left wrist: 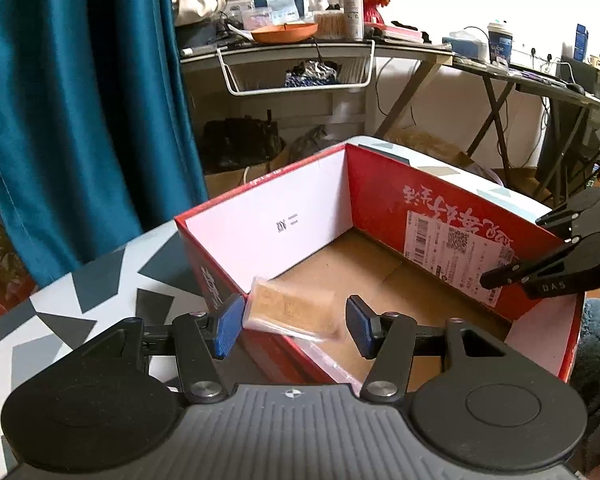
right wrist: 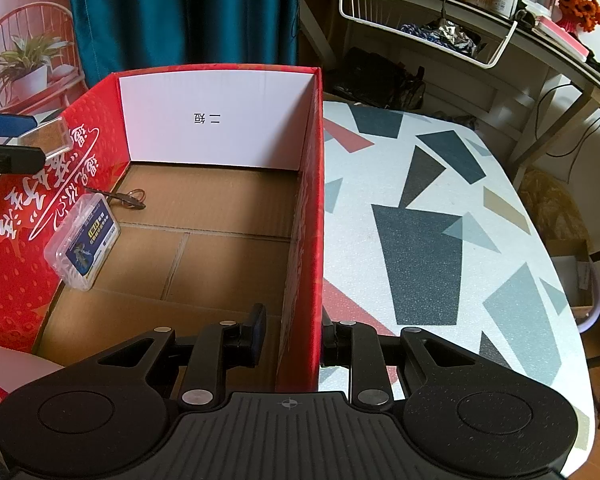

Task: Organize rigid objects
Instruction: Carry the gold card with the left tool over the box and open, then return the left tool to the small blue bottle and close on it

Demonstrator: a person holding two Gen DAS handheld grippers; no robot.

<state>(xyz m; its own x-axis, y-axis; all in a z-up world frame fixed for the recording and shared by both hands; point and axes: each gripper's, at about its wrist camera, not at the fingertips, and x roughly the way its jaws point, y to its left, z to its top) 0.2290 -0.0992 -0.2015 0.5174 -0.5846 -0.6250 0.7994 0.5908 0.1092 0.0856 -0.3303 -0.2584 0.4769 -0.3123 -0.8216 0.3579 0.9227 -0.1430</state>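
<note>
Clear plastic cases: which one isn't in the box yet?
The tan-filled clear case, between the left gripper's pads above the red box's wall. The blue-labelled clear case already sits inside, leaning on the wall.

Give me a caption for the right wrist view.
Right gripper clamps the red box wall beside a patterned table.

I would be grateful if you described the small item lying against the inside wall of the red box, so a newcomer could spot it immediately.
Start at the open red cardboard box on the patterned table. On its brown floor, leaning against the wall printed with white script, lies a clear plastic case. Unlike the dark keyring beside it, it is transparent and bears a blue and yellow label.
</note>
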